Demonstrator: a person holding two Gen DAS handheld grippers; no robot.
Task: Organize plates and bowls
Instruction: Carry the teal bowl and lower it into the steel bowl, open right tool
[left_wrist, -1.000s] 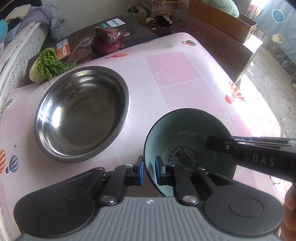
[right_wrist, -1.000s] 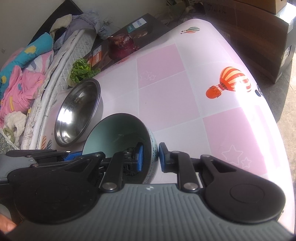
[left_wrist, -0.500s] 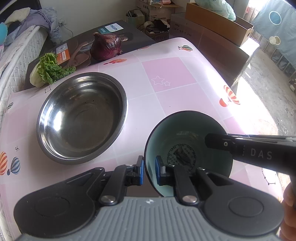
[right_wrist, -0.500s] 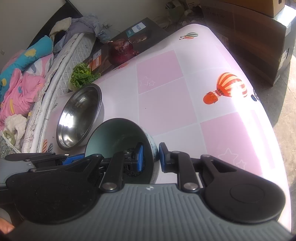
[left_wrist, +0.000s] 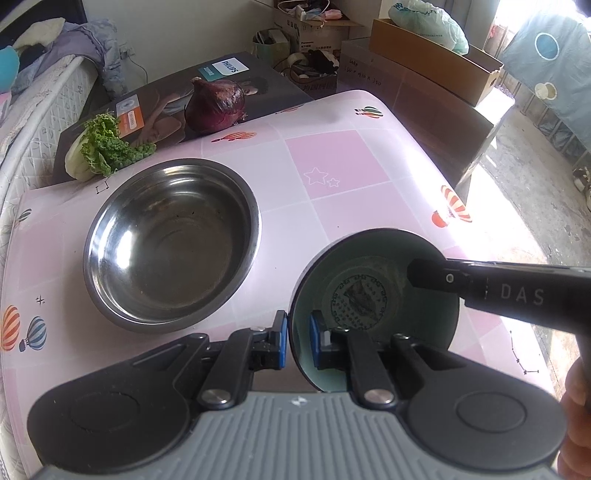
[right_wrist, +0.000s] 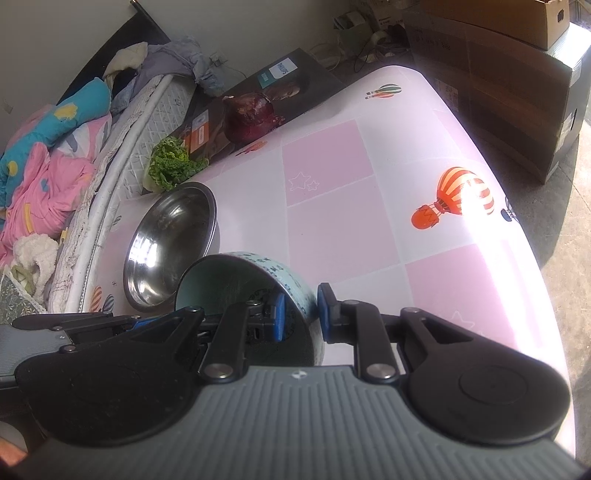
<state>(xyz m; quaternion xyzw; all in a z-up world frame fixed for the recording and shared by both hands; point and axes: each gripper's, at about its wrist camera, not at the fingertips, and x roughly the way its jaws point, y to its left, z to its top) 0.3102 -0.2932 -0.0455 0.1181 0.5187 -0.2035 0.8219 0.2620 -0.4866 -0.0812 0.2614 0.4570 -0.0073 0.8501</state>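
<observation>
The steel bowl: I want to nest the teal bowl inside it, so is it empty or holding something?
Empty. The steel bowl shows only bare metal, glare and small specks inside.

A pale teal ceramic bowl (left_wrist: 373, 291), dark-rimmed with a round printed emblem inside, hangs tilted above the pink table beside a larger empty steel bowl (left_wrist: 170, 243) sitting upright on the cloth.
</observation>
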